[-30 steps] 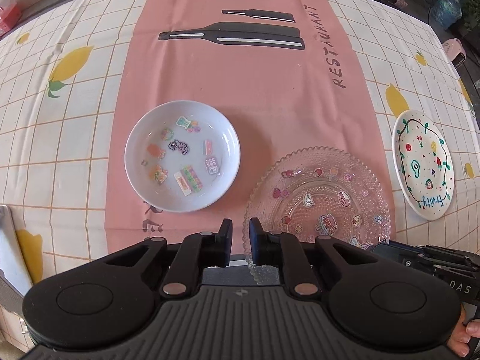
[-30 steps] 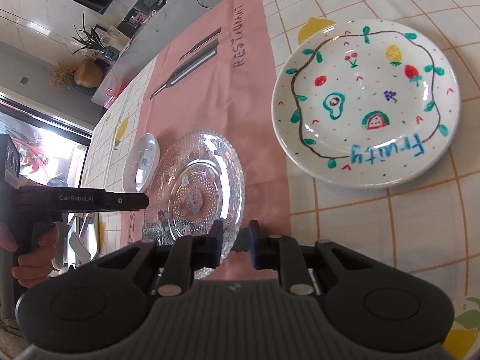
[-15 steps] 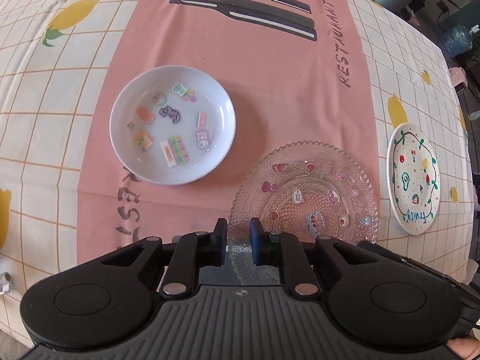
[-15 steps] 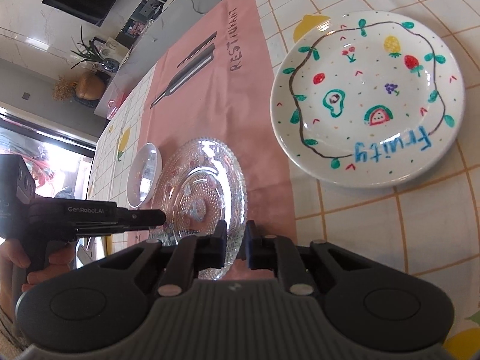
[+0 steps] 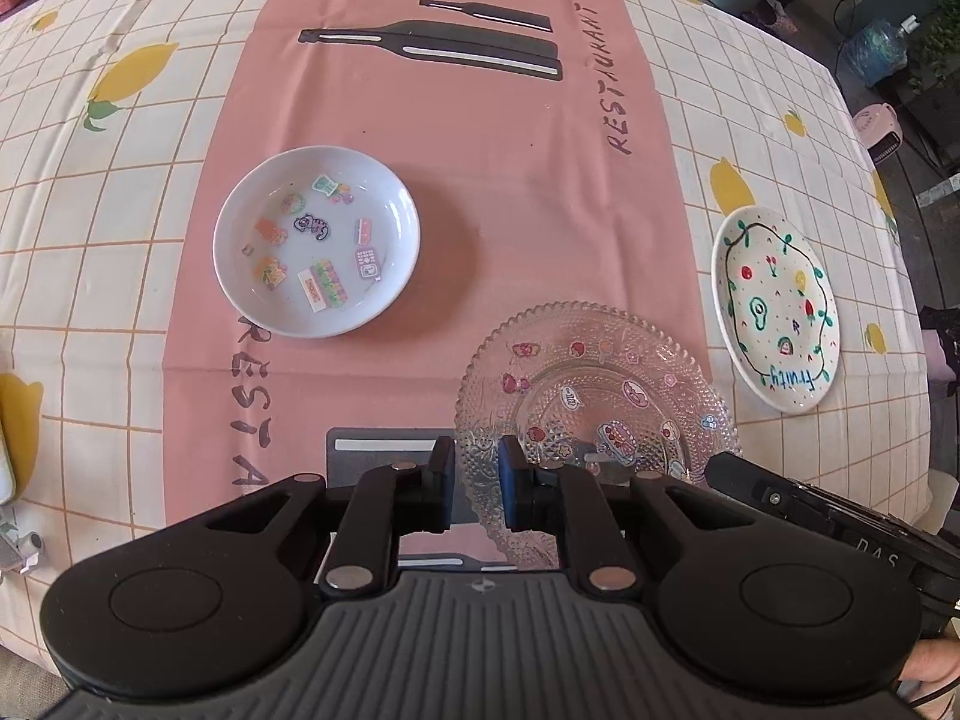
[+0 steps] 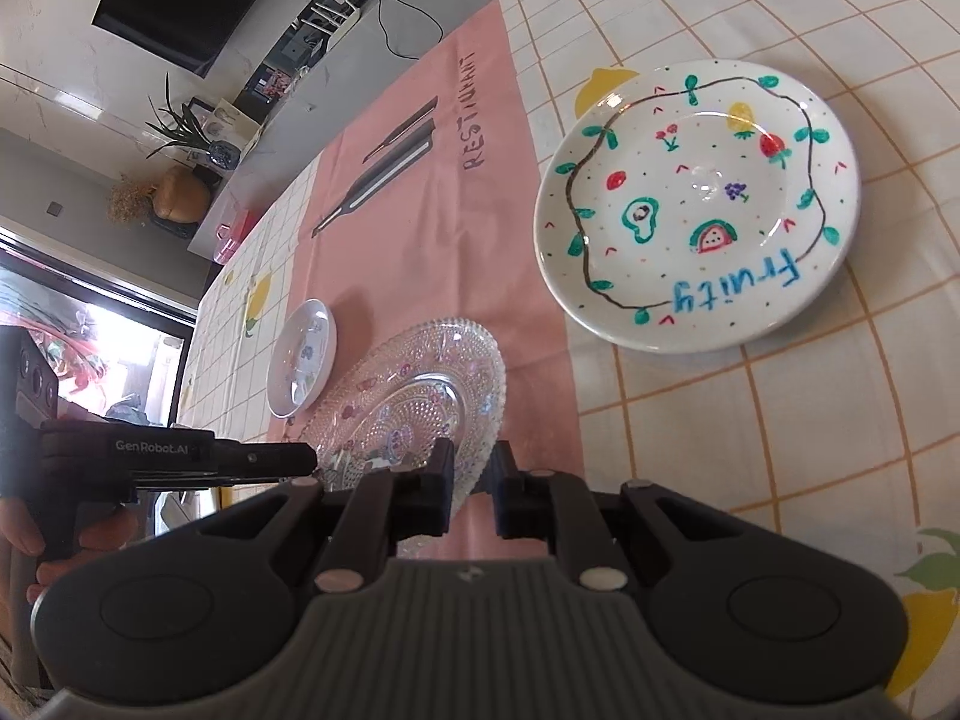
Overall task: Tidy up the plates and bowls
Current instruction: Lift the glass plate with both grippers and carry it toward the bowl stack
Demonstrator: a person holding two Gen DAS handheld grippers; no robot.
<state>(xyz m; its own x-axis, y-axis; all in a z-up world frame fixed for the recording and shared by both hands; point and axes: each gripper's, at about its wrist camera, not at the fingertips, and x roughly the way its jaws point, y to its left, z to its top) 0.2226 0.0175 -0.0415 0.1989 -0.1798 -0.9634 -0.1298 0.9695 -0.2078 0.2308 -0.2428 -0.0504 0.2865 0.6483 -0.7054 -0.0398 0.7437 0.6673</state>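
Glass plate (image 5: 600, 414) sits near the table's front edge, partly on the pink runner (image 5: 456, 138). We hold its near rim with both grippers: our left gripper (image 5: 477, 489) and right gripper (image 6: 471, 495) are each clamped narrowly on it. White sticker bowl (image 5: 317, 241) sits left; fruit-painted plate (image 6: 696, 204) lies toward the right edge.

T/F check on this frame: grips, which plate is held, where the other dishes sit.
1. Both the left gripper and the right gripper clamp the glass plate. True.
2. The glass plate is stacked on the small white dish. False: they are apart.
3. The Fruity plate lies on the checked tablecloth. True.
4. The small white dish sits off the pink runner. False: it sits on the runner.
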